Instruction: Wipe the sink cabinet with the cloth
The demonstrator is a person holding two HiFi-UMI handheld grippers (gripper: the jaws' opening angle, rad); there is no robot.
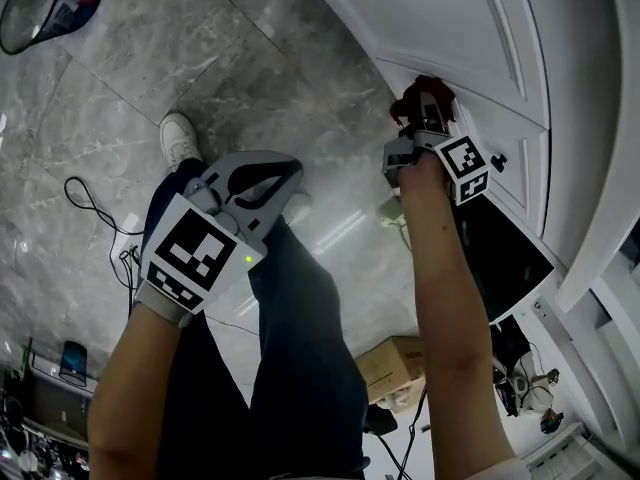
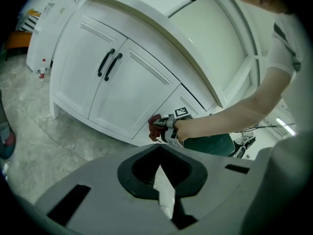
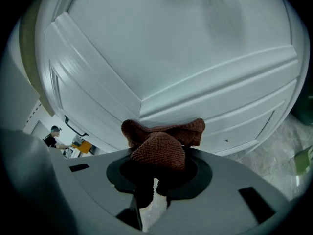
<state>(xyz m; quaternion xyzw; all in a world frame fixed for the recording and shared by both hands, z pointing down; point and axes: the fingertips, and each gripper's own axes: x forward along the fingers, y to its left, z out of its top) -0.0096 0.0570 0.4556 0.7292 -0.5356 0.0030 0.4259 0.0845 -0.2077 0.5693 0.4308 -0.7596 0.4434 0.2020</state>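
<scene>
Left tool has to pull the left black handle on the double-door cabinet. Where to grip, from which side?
Grip the left handle mid-bar, coming straight at the door front, jaws closing sideways across it. It is a slim upright bar bowed off the panel; only the ends meet the door, so the middle looks clearest.

Rough knitted cloth (image 3: 161, 143); smooth, glossy painted sink cabinet (image 3: 161, 48); polished marble-like floor (image 1: 150, 78).

Home-style room, white panelled sink cabinet (image 2: 122, 97), grey marble floor tiles (image 1: 110, 108)
</scene>
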